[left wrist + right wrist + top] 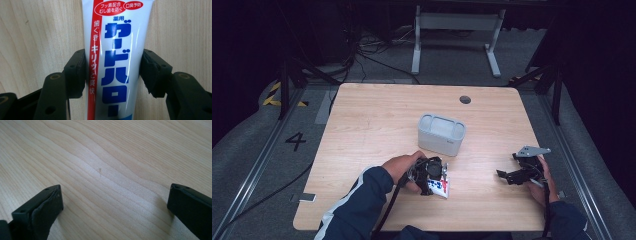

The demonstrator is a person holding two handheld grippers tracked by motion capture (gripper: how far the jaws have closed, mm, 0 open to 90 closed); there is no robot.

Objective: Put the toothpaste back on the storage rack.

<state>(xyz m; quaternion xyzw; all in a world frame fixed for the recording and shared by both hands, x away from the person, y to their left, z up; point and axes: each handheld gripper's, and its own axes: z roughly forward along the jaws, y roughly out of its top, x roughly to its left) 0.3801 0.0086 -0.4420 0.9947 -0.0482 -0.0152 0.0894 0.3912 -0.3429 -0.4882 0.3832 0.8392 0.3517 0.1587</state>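
The high view is dim, its surroundings falling to near black around the evenly lit table (377, 115), while both gripper views are bright and sharp on the wood grain, with soft shadows beside the jaws.

Toothpaste tube (117, 57): blue katakana "ガードハロー", small "薬用", red stripe "歯ぐきキリッと爽快". Floor (262, 150): black "4".

Grey bin (441, 134) on wooden table (377, 120)
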